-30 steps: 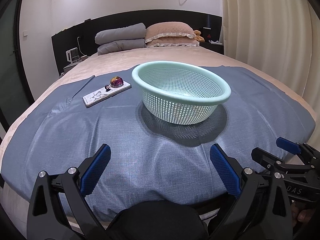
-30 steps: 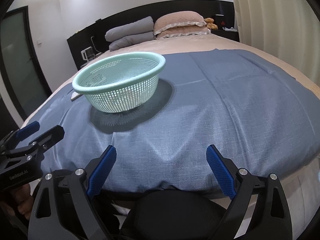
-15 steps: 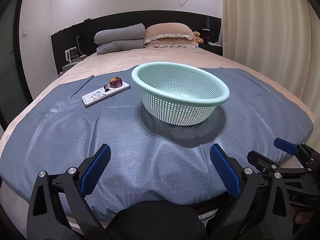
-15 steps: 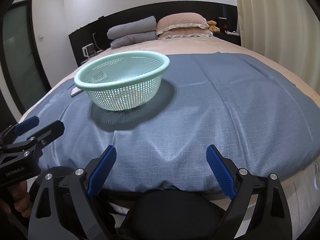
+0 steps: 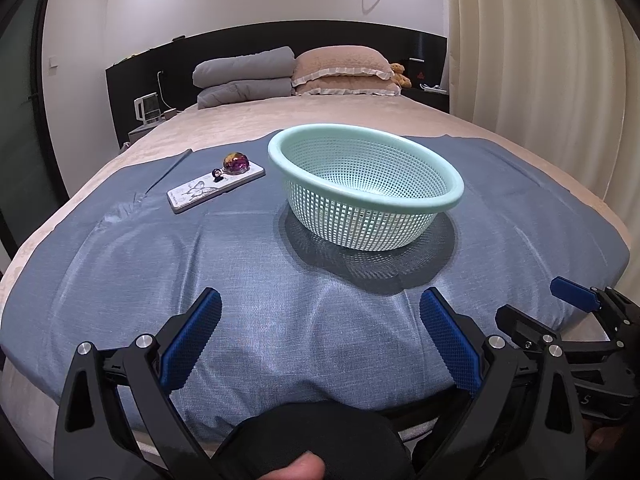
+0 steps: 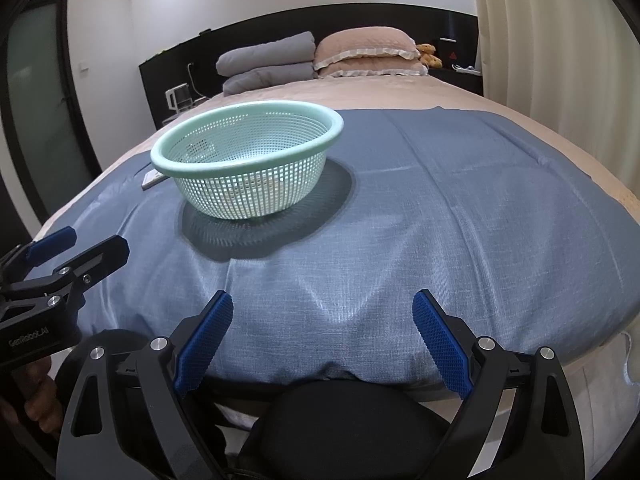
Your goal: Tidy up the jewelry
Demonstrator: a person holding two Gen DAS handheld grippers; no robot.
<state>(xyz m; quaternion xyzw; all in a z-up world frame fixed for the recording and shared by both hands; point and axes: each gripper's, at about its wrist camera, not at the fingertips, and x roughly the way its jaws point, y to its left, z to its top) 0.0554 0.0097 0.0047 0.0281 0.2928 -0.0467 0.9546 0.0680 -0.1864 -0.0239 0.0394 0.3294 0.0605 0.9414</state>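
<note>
A mint green mesh basket (image 5: 366,190) stands upright on a blue cloth (image 5: 240,264) spread over the bed; it also shows in the right wrist view (image 6: 248,164). Left of it lies a white butterfly-print tray (image 5: 216,186) with a purple-gold bead ornament (image 5: 236,163) and a small dark ring (image 5: 217,173) on it. My left gripper (image 5: 320,334) is open and empty above the cloth's near edge. My right gripper (image 6: 323,330) is open and empty, also at the near edge, right of the left one.
The bed's near edge drops off just under both grippers. Grey and beige pillows (image 5: 292,72) lie at the headboard. A curtain (image 5: 540,60) hangs on the right. A nightstand with a kettle (image 5: 146,110) stands at the far left.
Both grippers have drawn back and risen slightly, so the basket and tray sit a little farther off. Nothing was picked up or moved.
</note>
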